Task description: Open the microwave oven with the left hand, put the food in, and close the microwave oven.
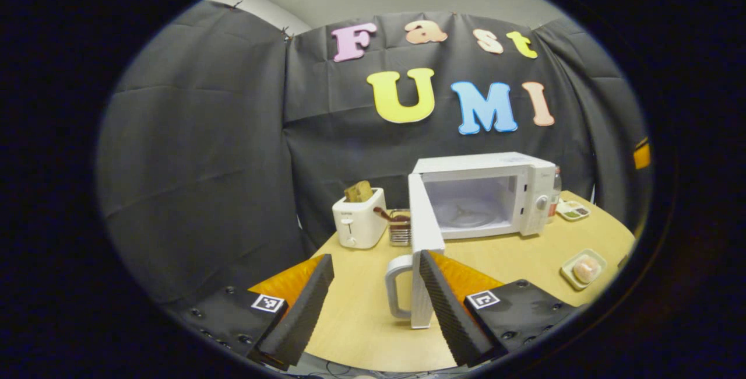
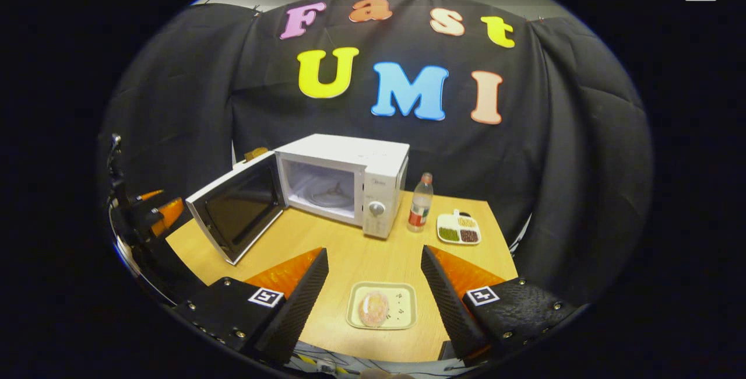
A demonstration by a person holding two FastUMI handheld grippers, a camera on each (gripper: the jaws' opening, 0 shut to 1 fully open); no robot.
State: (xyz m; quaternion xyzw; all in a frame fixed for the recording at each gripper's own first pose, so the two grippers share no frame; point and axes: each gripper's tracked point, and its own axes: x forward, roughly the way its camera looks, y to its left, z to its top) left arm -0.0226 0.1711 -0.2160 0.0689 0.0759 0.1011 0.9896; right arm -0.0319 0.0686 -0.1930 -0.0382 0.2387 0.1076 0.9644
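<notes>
Staged recording booth, black cloth walls (image 2: 583, 151); mock kitchen on wooden table (image 2: 349, 251), microwave (image 2: 344, 181), toaster (image 1: 359, 224)

Wooden table (image 2: 349, 251): microwave (image 2: 344, 183), toaster (image 1: 358, 224), bottle (image 2: 420, 202), food plate (image 2: 382, 306), compartment tray (image 2: 458, 228).

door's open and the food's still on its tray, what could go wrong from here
1. The tray lies flat on the table between the open right gripper fingers; a low rim may be hard to pinch, and tilting it could roll the food off.
2. The open door juts out left of the cavity, so an approach from that side could knock it.
3. The bottle stands close beside the microwave and could be toppled.
</notes>
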